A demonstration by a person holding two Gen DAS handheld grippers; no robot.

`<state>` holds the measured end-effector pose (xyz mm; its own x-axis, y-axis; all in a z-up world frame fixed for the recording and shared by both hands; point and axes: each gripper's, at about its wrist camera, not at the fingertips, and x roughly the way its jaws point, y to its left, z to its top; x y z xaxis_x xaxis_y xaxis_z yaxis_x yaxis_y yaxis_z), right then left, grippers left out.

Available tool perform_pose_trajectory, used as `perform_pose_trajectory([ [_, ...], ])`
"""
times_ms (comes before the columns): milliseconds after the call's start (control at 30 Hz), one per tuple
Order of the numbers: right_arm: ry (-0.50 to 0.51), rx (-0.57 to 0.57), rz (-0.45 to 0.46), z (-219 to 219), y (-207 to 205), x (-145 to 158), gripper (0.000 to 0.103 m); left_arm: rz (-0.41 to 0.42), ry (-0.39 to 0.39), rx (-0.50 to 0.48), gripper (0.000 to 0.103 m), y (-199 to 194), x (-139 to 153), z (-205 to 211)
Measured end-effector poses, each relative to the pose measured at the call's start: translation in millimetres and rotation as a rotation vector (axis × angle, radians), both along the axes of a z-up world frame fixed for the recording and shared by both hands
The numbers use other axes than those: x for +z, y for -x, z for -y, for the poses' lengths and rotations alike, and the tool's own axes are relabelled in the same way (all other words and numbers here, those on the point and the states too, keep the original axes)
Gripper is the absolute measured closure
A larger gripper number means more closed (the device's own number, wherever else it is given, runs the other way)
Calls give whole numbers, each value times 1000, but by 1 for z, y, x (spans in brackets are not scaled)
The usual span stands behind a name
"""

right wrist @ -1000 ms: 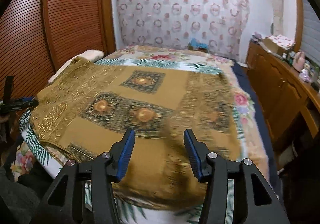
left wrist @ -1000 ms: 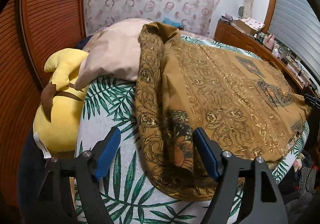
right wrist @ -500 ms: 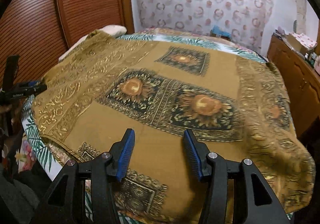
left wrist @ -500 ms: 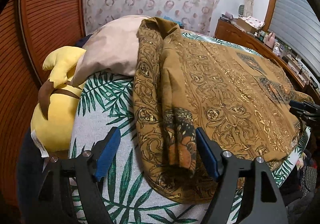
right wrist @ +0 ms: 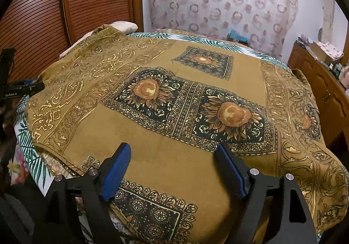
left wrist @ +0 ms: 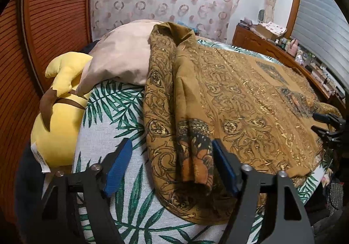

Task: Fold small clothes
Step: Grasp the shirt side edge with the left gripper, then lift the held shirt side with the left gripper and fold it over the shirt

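A brown batik shirt [left wrist: 240, 100] with gold scrolls and sunflower panels [right wrist: 185, 100] lies spread on the bed, collar towards the pillow. Its near sleeve [left wrist: 194, 156] is folded in over the body. My left gripper [left wrist: 171, 168] hovers over that sleeve end with its jaws closing. The sleeve lies between them by the right pad [left wrist: 224, 170], and the left pad [left wrist: 117, 167] stands apart over the sheet. My right gripper [right wrist: 173, 172] is above the shirt's hem with its jaws opening and nothing pinched. Each gripper shows at the edge of the other's view [left wrist: 327, 122] [right wrist: 19, 89].
A yellow plush toy [left wrist: 59, 117] and a pink pillow [left wrist: 122, 56] lie at the bed's left end on the leaf-print sheet [left wrist: 109, 117]. Slatted wooden doors [right wrist: 93, 0] stand behind. A cluttered wooden dresser [left wrist: 272, 48] runs along the right side.
The right gripper came in lower and closer over the shirt, then its jaws spread wider. It has also entered the left view's right edge. The left gripper stayed put.
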<state>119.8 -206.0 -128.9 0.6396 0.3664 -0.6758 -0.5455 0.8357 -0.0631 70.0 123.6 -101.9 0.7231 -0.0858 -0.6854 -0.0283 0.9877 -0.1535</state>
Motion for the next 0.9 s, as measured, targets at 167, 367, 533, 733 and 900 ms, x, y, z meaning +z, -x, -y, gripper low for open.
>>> perform_pose_trajectory([
  [167,0,-1,3,-1,5,0,19,0,73,-36,70,1,2,0],
  [367,0,0,4,-2,5,-1,19,33,88,-70,94,7,11,11],
  [533,5,2,1,-2,6,0,19,89,101,-86,95,13,32,18],
  [733,9,6,-10,0,5,3,19,136,101,-115,95,16,51,29],
  [900,7,-5,-16,3,5,4,19,171,85,-153,95,12,69,48],
])
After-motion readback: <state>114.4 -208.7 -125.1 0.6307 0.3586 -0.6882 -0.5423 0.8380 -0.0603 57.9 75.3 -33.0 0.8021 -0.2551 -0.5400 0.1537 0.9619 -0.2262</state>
